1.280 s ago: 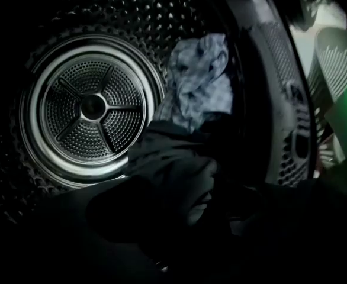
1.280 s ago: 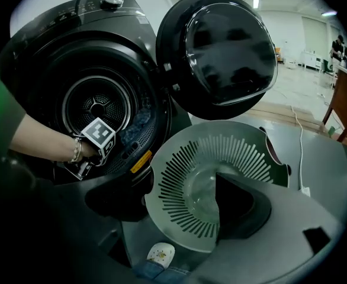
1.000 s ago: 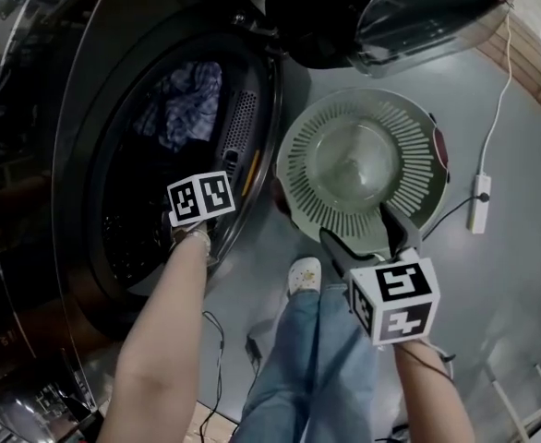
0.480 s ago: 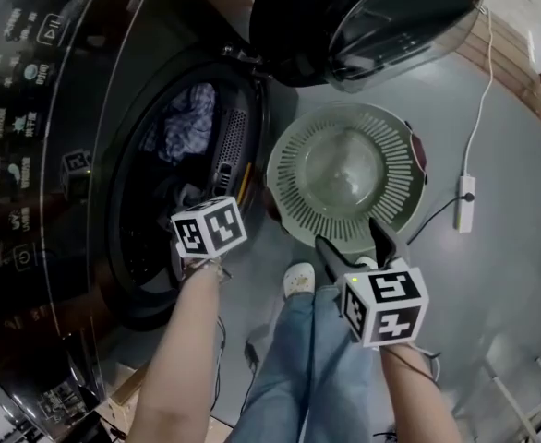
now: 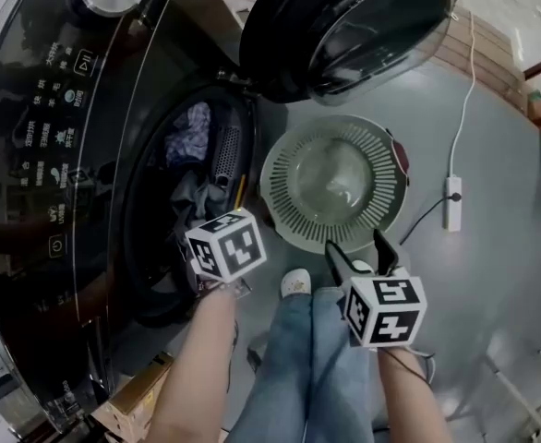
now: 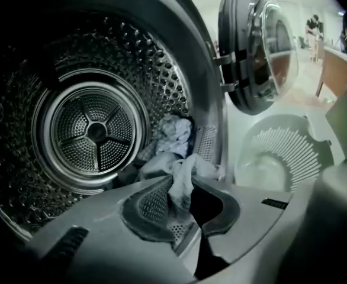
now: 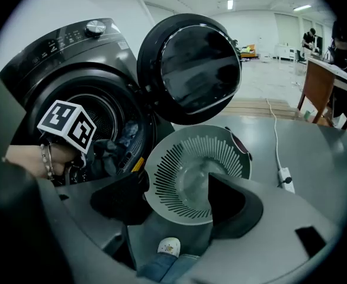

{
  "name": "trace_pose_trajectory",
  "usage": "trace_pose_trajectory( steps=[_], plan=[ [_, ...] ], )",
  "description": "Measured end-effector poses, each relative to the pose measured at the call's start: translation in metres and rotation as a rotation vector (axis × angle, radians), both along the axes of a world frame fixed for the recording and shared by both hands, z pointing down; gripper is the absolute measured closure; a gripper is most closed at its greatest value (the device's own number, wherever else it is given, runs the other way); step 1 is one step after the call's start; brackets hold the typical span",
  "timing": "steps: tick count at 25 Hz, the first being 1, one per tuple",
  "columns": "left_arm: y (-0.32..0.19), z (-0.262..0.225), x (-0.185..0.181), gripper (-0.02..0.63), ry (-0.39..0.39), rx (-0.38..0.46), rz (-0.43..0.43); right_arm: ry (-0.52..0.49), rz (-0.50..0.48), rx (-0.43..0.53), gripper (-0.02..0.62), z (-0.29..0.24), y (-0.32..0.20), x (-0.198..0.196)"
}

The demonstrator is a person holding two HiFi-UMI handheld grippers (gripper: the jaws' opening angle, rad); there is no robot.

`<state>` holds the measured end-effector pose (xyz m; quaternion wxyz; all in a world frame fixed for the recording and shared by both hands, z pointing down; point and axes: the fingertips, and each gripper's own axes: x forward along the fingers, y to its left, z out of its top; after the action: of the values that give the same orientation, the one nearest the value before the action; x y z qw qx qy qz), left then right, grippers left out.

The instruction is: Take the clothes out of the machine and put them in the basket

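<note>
The black washing machine stands with its round door swung open. A blue-and-white checked garment and dark grey clothes lie at the drum's mouth. My left gripper is at the drum opening, shut on a pale grey cloth that trails back to the pile. In the head view only its marker cube shows. The pale green slatted basket sits on the floor beside the door with nothing in it. My right gripper hangs over its near rim, jaws apart and closing on nothing.
A white power strip with its cable lies on the grey floor right of the basket. The person's jeans and a white shoe are just below the basket. A cardboard box sits at the machine's foot. A wooden table stands far right.
My left gripper has drawn back out of the drum toward the person, pulling the grey cloth with it. The right gripper has risen slightly and its jaws have narrowed.
</note>
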<state>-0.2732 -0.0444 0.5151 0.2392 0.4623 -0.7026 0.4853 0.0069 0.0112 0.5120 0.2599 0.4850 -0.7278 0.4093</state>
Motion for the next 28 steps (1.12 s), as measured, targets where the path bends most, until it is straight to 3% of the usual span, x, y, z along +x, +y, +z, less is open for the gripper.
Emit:
trace_pose_trajectory(
  steps=[7, 11, 18, 21, 25, 28],
  plan=[
    [-0.008, -0.027, 0.040, 0.546, 0.059, 0.039, 0.060, 0.037, 0.051, 0.002, 0.242, -0.015, -0.001, 0.024],
    [-0.012, -0.041, 0.067, 0.546, 0.097, 0.059, 0.109, 0.043, 0.080, 0.005, 0.282, -0.023, -0.002, 0.035],
    [-0.014, -0.048, 0.129, 0.547, 0.249, 0.080, 0.230, 0.056, 0.160, 0.010, 0.293, -0.036, 0.000, 0.062],
    [-0.017, -0.047, 0.159, 0.549, 0.382, 0.089, 0.292, 0.060, 0.194, 0.013, 0.299, -0.037, 0.001, 0.077],
    [-0.022, -0.056, 0.207, 0.558, 0.675, 0.145, 0.376, 0.067, 0.230, 0.003, 0.307, -0.033, 0.006, 0.097],
    [-0.023, -0.064, 0.236, 0.558, 0.773, 0.145, 0.458, 0.066, 0.256, -0.003, 0.310, -0.031, 0.010, 0.107]
  ],
)
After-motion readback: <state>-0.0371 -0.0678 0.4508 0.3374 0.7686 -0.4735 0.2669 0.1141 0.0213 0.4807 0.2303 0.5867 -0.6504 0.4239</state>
